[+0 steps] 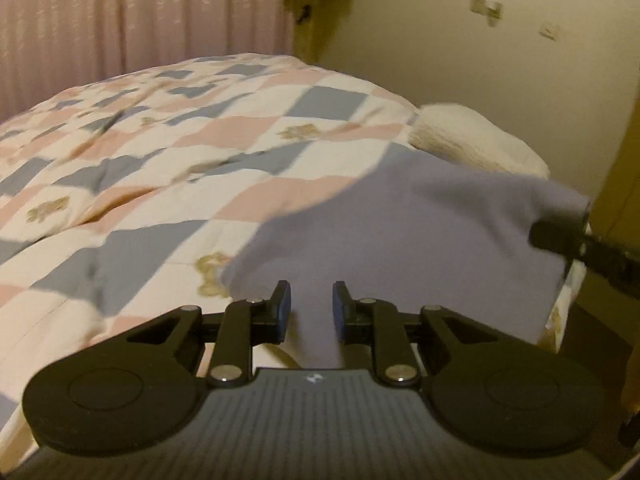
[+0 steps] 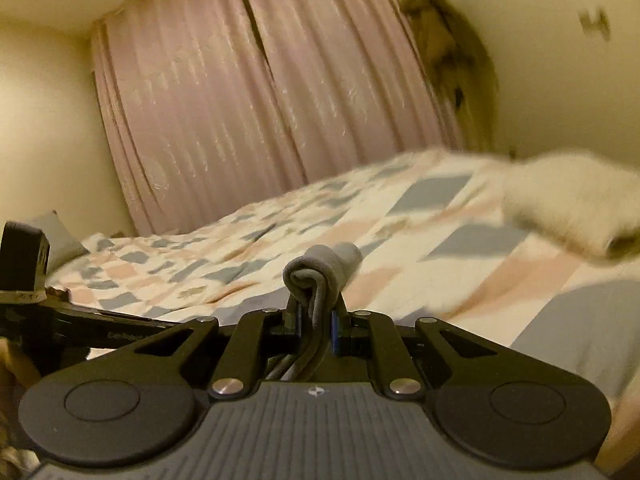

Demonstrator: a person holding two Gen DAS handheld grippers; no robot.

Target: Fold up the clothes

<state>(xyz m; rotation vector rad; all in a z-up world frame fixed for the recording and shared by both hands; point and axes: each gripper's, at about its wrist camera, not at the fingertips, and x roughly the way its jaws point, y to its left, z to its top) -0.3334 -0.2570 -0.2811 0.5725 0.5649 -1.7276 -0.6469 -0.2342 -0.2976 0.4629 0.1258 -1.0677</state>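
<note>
Right wrist: right gripper (image 2: 316,316) clamps grey garment (image 2: 320,272); left gripper (image 1: 310,308) parted

Checkered quilt (image 1: 208,140) (pink, blue, white); pink curtains (image 2: 248,112); cream folded blanket (image 1: 472,140).

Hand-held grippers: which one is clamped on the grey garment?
The right hand-held gripper, shut on bunched grey garment; the left hand-held gripper is open.
</note>
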